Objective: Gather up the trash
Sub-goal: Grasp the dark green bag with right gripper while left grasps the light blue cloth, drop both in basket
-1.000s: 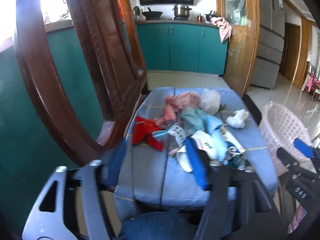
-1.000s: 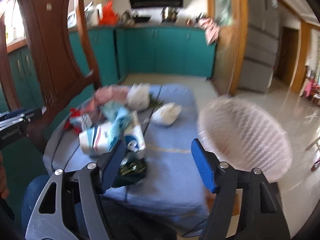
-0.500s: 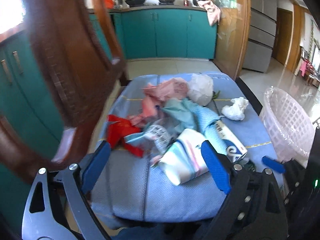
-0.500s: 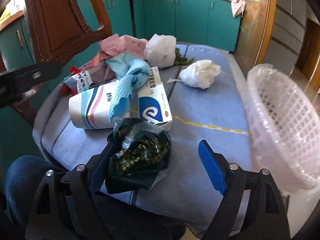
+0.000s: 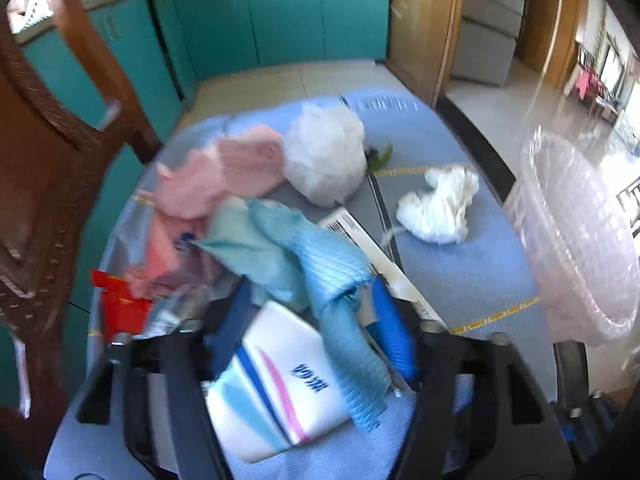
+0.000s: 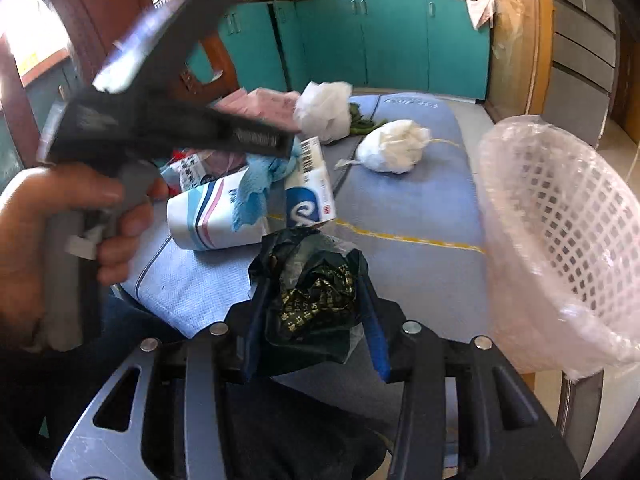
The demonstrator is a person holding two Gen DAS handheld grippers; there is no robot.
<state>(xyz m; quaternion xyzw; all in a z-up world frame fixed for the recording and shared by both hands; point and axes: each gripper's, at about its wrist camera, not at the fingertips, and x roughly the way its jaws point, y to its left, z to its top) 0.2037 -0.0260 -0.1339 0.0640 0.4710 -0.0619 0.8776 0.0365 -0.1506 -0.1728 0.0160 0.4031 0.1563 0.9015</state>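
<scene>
1. Your right gripper [image 6: 316, 308] has just been closing, and its blue pads now press both sides of the dark crumpled wrapper [image 6: 312, 292]. The wrapper sits at the near edge of the blue cloth [image 6: 420, 200].
2. Your left gripper [image 5: 310, 332] has also just been closing. The white tissue pack [image 5: 276, 380] lies between its fingers with a blue rag [image 5: 320, 264] draped across it. Blur hides the contact, so I cannot tell whether the pads grip the pack yet.
3. The pack's long axis runs roughly along the left gripper's pointing line, so the fingers straddle its narrow width.
4. Key relation: the lined white basket [image 6: 560, 232] stands beside the cloth on your right, near the right gripper. The right hand is nearer to it; the left must cross over the pile.
5. Judgement: carry the wrapper rightward to the basket first.
6. Left on the cloth, farther out: a white box [image 6: 310, 184], pink bags [image 5: 216, 180], a white bag [image 5: 324, 156], and a wad of white paper [image 5: 436, 208] apart to the right.
</scene>
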